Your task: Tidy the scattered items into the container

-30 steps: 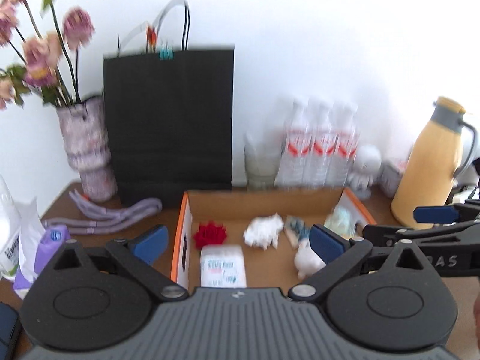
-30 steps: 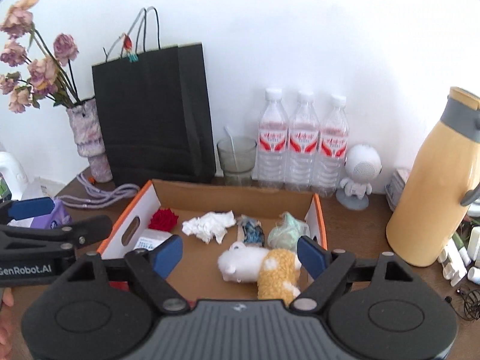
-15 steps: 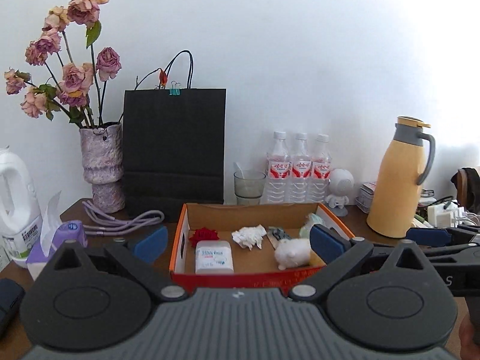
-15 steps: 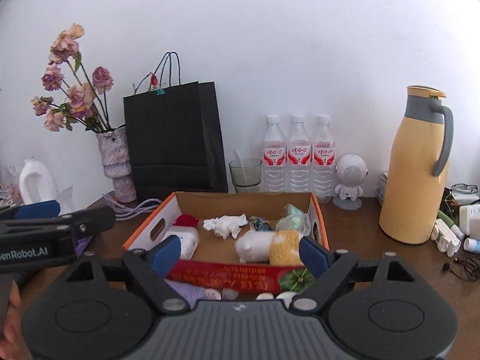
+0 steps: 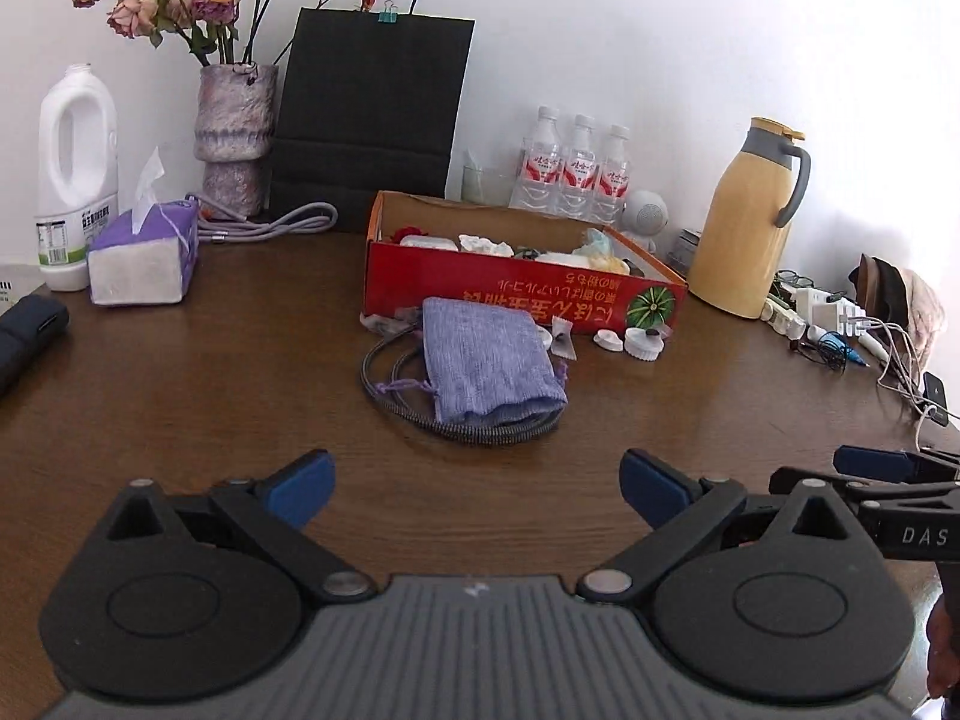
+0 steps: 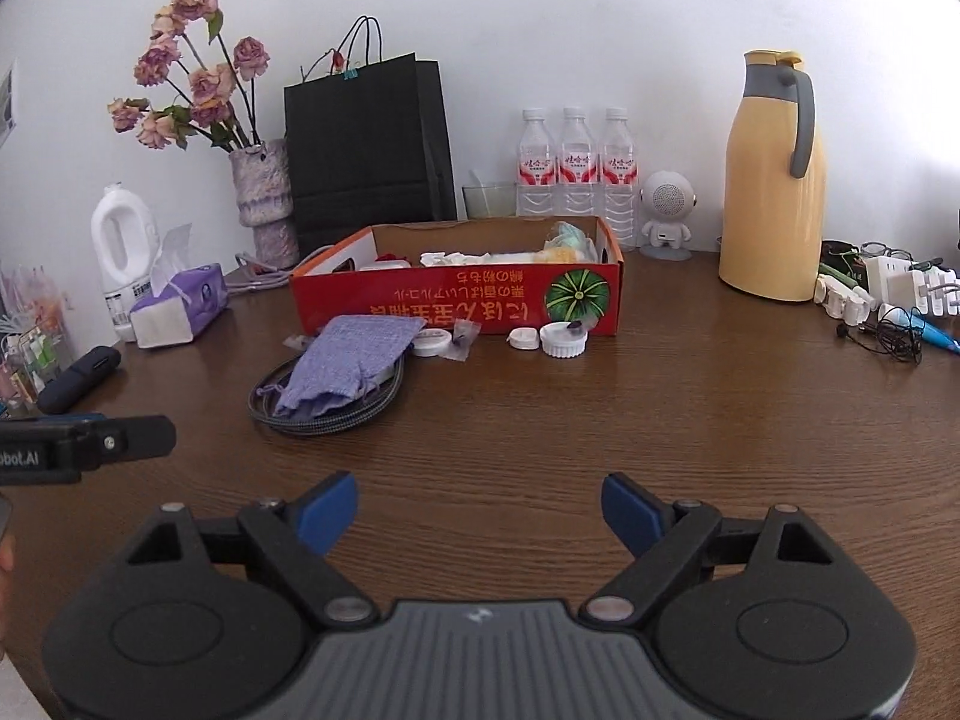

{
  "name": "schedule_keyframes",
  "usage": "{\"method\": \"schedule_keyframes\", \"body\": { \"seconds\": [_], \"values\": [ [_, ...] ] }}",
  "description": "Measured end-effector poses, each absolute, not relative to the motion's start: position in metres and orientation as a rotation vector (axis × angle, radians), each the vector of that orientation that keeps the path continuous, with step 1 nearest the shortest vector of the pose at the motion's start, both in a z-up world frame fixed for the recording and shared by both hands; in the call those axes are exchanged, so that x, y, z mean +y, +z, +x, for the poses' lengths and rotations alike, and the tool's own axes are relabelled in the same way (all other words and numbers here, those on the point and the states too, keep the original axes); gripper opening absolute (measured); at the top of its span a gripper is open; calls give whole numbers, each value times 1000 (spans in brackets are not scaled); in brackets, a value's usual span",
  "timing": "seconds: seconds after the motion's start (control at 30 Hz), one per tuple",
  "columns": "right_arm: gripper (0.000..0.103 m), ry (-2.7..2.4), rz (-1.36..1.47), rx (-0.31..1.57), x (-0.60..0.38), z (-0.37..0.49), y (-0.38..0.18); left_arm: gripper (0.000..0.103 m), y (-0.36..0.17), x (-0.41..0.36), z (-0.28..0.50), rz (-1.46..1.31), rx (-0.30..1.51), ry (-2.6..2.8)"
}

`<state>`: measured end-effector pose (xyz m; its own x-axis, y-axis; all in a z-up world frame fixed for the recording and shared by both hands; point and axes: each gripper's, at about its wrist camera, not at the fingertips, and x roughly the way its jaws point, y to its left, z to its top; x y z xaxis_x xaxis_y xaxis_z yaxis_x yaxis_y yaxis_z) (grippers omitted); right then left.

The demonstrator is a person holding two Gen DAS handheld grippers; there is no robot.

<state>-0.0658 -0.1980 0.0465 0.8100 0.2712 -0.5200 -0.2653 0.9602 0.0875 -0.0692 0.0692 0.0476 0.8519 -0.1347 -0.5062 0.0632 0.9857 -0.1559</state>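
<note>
Left gripper (image 5: 474, 483), bottom centre: jaws spread, empty; right gripper (image 6: 480, 510), likewise; lavender pouch (image 5: 489, 369), mid-frame, atop coiled cable (image 5: 384, 393); red box (image 5: 522, 294) behind.

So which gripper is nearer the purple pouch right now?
Left, though not by much. The left gripper faces the purple pouch almost straight ahead. The right gripper sits further right, with the pouch off to its left. Both are open, touching nothing.
</note>
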Motion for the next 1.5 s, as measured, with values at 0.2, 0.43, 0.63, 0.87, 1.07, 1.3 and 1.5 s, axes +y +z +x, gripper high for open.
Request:
{"method": "schedule_keyframes", "body": {
  "seconds": [0.2,0.43,0.63,0.87,1.07,1.3,1.5],
  "values": [
    [88,279,32,561,-198,-38,48,102,50,50,1,-101,554,-176],
    [88,251,43,618,-205,-15,36,79,15,21,75,-3,707,-206],
    [88,288,37,660,-197,4,27,17,26,36,69,-58,685,-207],
    [82,419,41,726,-156,48,22,14,102,96,24,-130,434,-104],
    [60,515,-17,676,-102,90,35,14,94,129,15,-169,464,-16],
    [61,695,-247,664,-53,130,25,14,79,141,14,-188,493,-33],
    [48,712,-282,723,-47,128,10,14,74,138,13,-188,501,-51]
  ]
}}
